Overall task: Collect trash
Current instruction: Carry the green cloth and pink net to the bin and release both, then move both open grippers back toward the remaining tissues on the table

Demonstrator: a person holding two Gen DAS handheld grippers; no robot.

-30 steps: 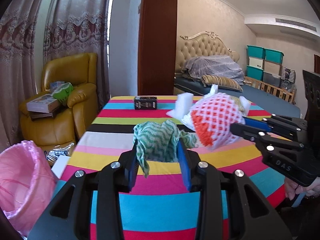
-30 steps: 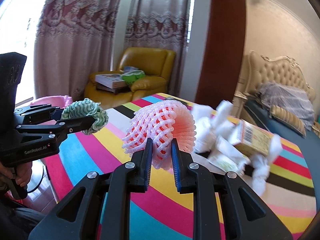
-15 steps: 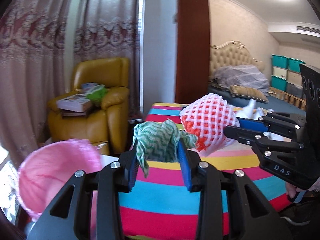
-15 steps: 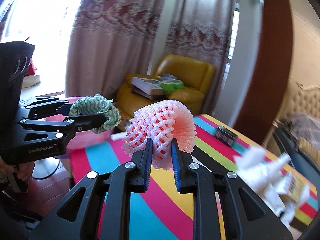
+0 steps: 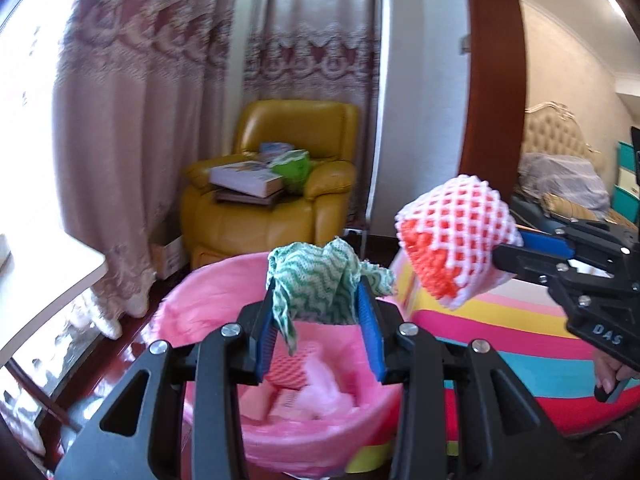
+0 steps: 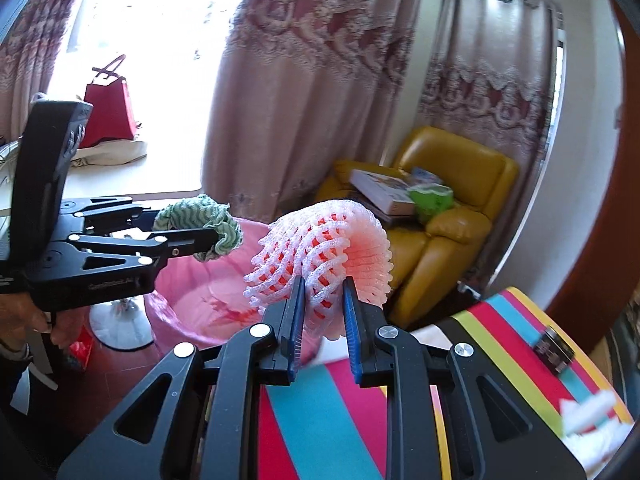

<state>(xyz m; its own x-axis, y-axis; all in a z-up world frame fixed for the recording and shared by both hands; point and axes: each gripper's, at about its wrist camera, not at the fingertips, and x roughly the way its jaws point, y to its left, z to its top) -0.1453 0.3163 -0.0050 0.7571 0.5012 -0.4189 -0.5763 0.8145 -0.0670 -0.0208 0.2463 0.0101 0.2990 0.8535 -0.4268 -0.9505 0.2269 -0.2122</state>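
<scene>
Left gripper (image 5: 316,312) clamped on green rag (image 5: 320,276), mid-frame over pink bin (image 5: 208,320). Right gripper (image 6: 322,316) clamped on foam net (image 6: 324,248), frame centre.

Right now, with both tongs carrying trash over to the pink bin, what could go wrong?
The left tongs hold the green cloth above the pink bin; its hanging tail might snag on a pad when let go. The right tongs pinch the foam fruit net nearer the striped table edge, so if released too early, the light net could land outside the bin.
</scene>
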